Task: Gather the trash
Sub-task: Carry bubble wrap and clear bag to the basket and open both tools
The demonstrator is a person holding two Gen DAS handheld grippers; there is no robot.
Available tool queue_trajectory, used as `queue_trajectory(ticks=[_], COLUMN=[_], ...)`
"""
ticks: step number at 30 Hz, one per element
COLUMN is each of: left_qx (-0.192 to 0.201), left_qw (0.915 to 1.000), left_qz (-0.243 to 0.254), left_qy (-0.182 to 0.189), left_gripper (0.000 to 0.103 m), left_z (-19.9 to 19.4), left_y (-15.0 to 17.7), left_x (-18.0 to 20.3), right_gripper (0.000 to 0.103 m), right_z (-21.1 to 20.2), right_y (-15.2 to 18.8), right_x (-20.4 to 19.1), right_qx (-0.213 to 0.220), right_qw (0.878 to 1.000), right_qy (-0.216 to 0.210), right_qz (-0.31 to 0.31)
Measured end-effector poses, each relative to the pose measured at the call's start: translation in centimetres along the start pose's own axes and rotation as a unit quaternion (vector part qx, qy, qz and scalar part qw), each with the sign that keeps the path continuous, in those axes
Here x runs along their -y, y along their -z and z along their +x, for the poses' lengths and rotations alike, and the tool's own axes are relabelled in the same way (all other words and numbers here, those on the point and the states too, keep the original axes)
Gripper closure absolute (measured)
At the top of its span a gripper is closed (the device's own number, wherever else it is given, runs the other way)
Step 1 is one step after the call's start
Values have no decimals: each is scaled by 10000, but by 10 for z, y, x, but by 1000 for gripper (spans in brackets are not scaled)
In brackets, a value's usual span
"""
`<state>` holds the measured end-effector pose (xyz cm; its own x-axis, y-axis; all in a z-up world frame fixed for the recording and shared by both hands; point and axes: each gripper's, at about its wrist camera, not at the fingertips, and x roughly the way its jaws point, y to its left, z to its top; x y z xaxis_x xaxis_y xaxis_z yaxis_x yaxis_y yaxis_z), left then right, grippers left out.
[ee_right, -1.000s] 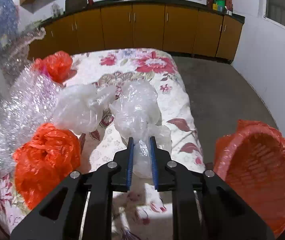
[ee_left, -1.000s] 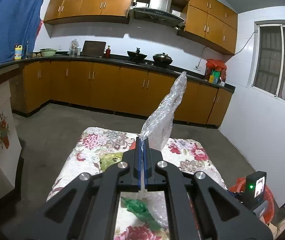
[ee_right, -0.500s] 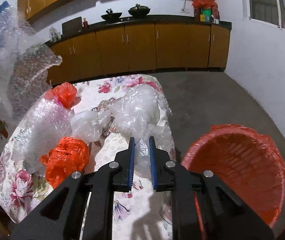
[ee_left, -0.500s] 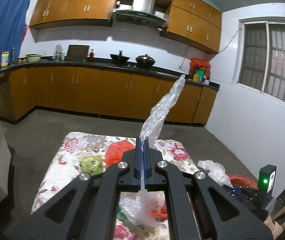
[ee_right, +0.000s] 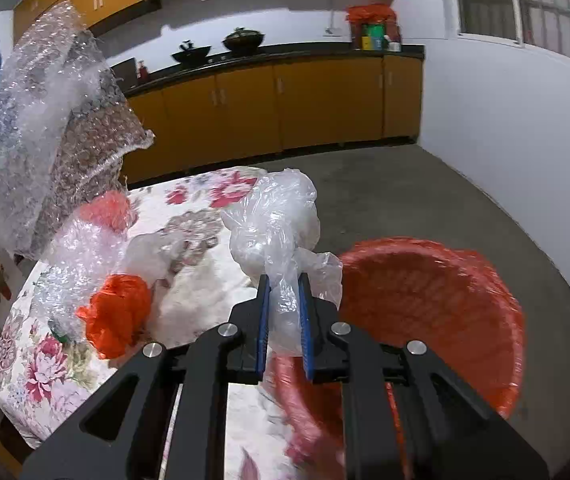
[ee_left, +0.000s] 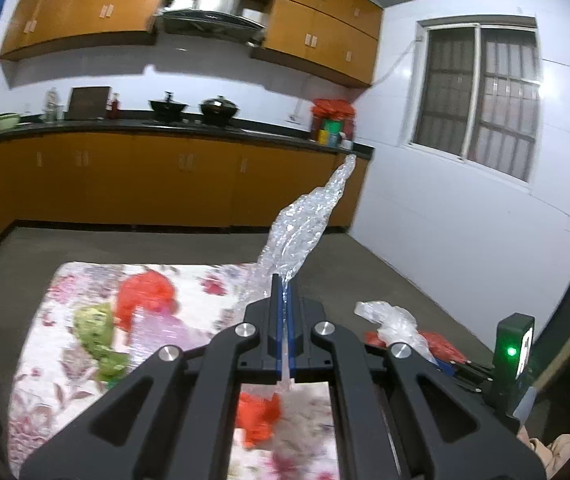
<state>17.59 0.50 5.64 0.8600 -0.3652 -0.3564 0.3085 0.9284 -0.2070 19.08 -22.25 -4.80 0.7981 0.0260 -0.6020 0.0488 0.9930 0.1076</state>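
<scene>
Two pieces of trash are held up at once, one in each set of tongs. The left gripper (ee_left: 283, 294) is pinched tight on a long clear sheet of bubble wrap (ee_left: 303, 222), which sticks up past the jaws and hangs down below them too. The right gripper (ee_right: 283, 304) is squeezed on the neck of a crumpled clear plastic bag (ee_right: 275, 220), and only a narrow gap is left between the blue pads (ee_right: 263, 320).

The round red plastic basket (ee_right: 445, 300) sits on the floor just past the right edge of the table with the flowered cloth (ee_right: 41, 364). The clear bag is held up near the basket's rim, by the look of it close to the drop. For a good drop, the bag should be brought right above the middle of the basket before the tongs are let go, because a light bag can float and land outside. The bubble wrap is big and floppy, so it should be lowered in low and slow, or the basket may be tipped by it.

More trash is left on the table: two scrunched orange-red plastic bags (ee_right: 119, 312), a green crumpled scrap (ee_left: 99, 336) near the left edge, and more clear wrap (ee_right: 81, 256).

Brown kitchen cupboards (ee_left: 145, 178) with a dark top are seen along the far wall. White walls, a barred window (ee_left: 477, 96) and a grey floor (ee_right: 425, 196) are seen around the table.
</scene>
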Motion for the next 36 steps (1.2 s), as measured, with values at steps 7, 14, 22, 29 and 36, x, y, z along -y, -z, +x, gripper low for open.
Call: queue_trajectory(ticks=[7,14,22,29,36], left_qx=[-162,-351,-508,-754,-1392], left_qw=[9981,9920,9839,9819,9792], left_qz=[114,256,340,360,263], left_qy=[592,1182,1679,1701,1455], left_gripper=[99,99,99,99,99], left_z=[13,25,36,55,97], left_y=[7,14,20,36,72], left_x=[49,102,147,166,160], right_gripper=[89,89,89,89,89], right_z=[-23,-39,-53,-58,-58], right_y=[6,18,26,32,37], right_x=[36,67,88,103,113], right_qx=[86,95,145,132,91], right_qw=[9992,9975,9953,9935,9929], right_qy=[325,582,787,904,882], right_qz=[194,391,540,679,787])
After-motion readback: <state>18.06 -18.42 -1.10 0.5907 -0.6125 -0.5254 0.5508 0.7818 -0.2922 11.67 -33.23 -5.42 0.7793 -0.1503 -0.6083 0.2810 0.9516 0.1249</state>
